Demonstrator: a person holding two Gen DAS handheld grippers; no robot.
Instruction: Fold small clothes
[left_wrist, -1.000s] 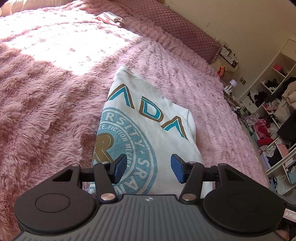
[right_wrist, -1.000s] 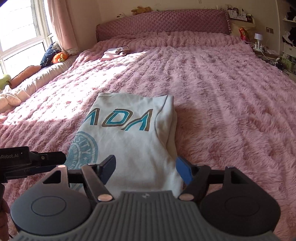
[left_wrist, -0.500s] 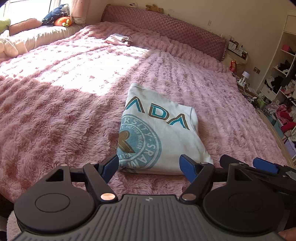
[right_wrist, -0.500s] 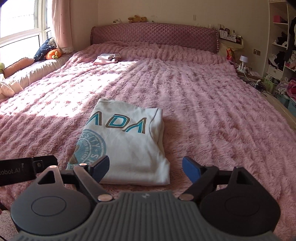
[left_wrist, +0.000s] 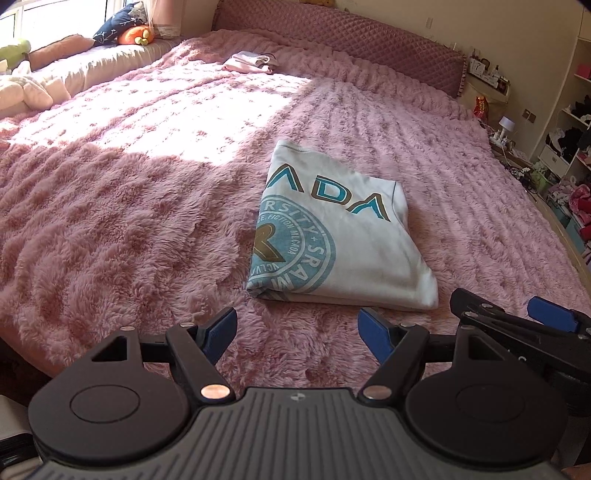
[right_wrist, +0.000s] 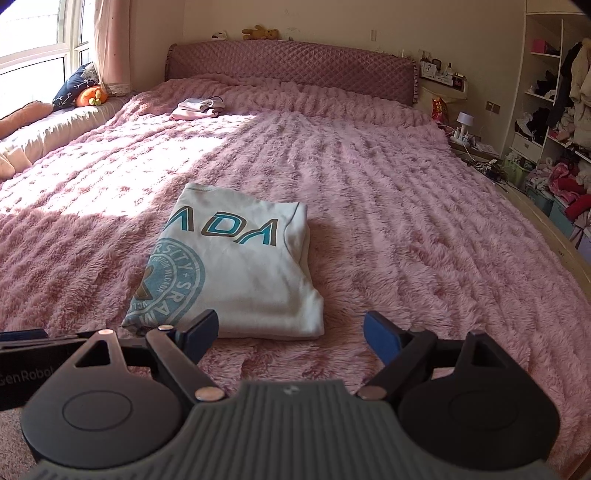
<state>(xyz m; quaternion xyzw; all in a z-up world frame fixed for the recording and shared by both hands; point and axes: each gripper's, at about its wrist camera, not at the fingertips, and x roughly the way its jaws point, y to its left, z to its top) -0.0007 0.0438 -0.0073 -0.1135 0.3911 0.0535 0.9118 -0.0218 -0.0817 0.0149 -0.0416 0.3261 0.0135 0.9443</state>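
Note:
A pale blue T-shirt (left_wrist: 343, 236) with a teal round print and "ADA" letters lies folded into a neat rectangle on the pink fluffy bedspread (left_wrist: 129, 206); it also shows in the right wrist view (right_wrist: 236, 266). My left gripper (left_wrist: 297, 334) is open and empty, held back from the shirt's near edge above the bed. My right gripper (right_wrist: 290, 334) is open and empty, just short of the shirt's near edge. The right gripper's fingers (left_wrist: 550, 319) show at the right of the left wrist view.
A small pile of pink and white clothes (right_wrist: 199, 107) lies far up the bed near the quilted headboard (right_wrist: 295, 66). Cushions and soft toys (right_wrist: 85, 92) line the window side at left. Cluttered shelves (right_wrist: 554, 122) stand beyond the bed's right edge.
Both grippers have pulled back and up from the folded shirt, which stays put. The left jaws have opened wider, and both grippers are now off the cloth.

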